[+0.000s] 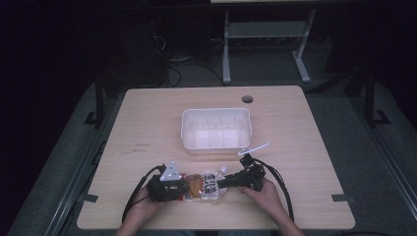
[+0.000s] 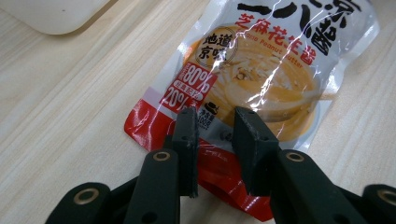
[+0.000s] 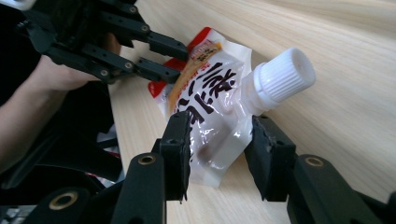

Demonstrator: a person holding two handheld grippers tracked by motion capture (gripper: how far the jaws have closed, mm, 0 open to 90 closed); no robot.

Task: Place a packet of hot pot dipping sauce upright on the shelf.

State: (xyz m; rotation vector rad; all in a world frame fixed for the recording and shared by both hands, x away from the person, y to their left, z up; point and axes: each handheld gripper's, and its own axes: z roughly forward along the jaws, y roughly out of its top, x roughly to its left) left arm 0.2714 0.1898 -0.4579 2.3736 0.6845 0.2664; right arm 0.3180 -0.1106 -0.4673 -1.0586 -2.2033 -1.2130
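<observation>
Seen from above: one spouted sauce pouch (image 1: 205, 186) lying flat near the front edge of a pale wooden table (image 1: 147, 123), caught between two hand-held tongs. Left gripper (image 1: 183, 188) clamped on the pouch's red bottom seam, jaws as tight as they get (the seam itself half buried under the black pads in the left gripper view, so the exact bite hard to make out). Right gripper (image 1: 227, 181) at the opposite end, jaws about half apart and straddling the clear upper corner just below the white screw cap (image 3: 284, 80); whether the pads actually press the film, impossible to tell. Pouch (image 2: 261, 70) cut off at the top of the left gripper view, its print partly lost in glare. Behind the pouch, well apart from it, one white plastic bin (image 1: 216, 129), with one thin white strip (image 1: 254, 148) just off its front right corner, too small to identify. Two forearms cropped by the lower edge. Surroundings beyond the table dark.
</observation>
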